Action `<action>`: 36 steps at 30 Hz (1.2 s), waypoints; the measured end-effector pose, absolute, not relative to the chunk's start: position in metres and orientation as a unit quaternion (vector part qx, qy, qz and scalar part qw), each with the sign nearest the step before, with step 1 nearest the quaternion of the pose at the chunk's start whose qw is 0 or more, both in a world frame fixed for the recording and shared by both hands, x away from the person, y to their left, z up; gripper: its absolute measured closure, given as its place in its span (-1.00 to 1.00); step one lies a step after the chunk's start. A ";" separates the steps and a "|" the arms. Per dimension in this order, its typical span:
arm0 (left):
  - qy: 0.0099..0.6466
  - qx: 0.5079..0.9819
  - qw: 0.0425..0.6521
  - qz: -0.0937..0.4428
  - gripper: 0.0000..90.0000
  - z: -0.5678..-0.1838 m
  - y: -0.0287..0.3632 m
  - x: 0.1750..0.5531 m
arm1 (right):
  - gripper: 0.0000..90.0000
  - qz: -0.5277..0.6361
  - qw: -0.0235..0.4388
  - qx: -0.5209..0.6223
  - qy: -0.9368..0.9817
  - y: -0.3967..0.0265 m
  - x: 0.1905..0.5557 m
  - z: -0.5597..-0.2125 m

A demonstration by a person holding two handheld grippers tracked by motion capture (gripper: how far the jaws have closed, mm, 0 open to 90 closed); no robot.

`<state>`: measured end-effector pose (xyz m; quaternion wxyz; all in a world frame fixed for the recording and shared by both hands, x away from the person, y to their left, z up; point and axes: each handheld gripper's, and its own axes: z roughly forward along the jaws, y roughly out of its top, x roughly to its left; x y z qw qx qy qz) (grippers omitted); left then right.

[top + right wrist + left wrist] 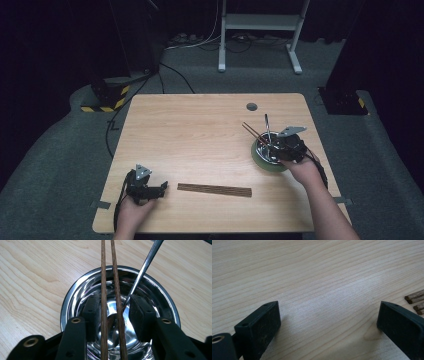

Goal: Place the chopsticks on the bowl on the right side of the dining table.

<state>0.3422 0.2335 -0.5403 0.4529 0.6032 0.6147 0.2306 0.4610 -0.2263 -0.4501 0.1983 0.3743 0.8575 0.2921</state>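
Chopsticks in the steel bowl — R tongs released

Chopsticks (110, 290), a brown pair, run side by side through the right gripper (113, 312) and lean in the steel bowl (75, 297), top ends poking out past its far rim toward the table centre in the high view. R jaws stand apart on either side of the pair; neither pad touches the wood, so the grip is released, not clenched. A metal spoon (147, 262) leans in the same bowl, handle slanting up just beside the sticks, its bowl end at the bottom. Steel bowl sits on a green saucer (260, 161) near the table's (200, 125) right edge.

Left gripper (145, 187) rests low at the near-left corner, w/ jaws spread wide over bare wood — nothing between them. More brown sticks (215, 190) lie flat in a tight row at the near-middle, just beyond the L jaws, well apart from the bowl.
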 end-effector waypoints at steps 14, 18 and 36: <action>0.615 0.603 0.453 0.231 -0.89 -0.540 0.233 0.342 | 0.48 0.274 0.196 0.373 0.865 -0.219 0.467 -0.460; 0.615 0.603 0.453 0.231 -0.89 -0.540 0.234 0.342 | 0.52 0.275 0.189 0.372 0.866 -0.221 0.468 -0.460; 0.615 0.603 0.453 0.231 -0.89 -0.540 0.234 0.342 | 0.70 0.278 0.198 0.361 0.868 -0.217 0.468 -0.461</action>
